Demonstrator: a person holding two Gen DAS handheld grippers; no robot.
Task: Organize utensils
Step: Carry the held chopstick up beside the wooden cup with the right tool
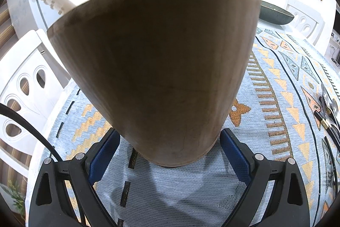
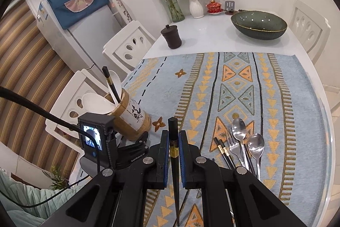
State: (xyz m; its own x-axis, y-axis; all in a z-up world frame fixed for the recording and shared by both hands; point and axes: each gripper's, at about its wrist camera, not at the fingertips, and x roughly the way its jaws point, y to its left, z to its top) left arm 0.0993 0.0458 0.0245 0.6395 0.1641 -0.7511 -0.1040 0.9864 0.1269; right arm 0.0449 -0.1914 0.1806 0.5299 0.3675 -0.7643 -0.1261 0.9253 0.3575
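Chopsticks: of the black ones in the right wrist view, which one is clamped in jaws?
The single chopstick upright between the right gripper jaws. One stands in the bamboo holder; the others lie beside the fork.

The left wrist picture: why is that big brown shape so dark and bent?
Left wrist view: the bamboo holder fills the lens, its near side shaded and soft, the fisheye bulging it. Right wrist view: the same holder looks small, sharp and evenly lit.
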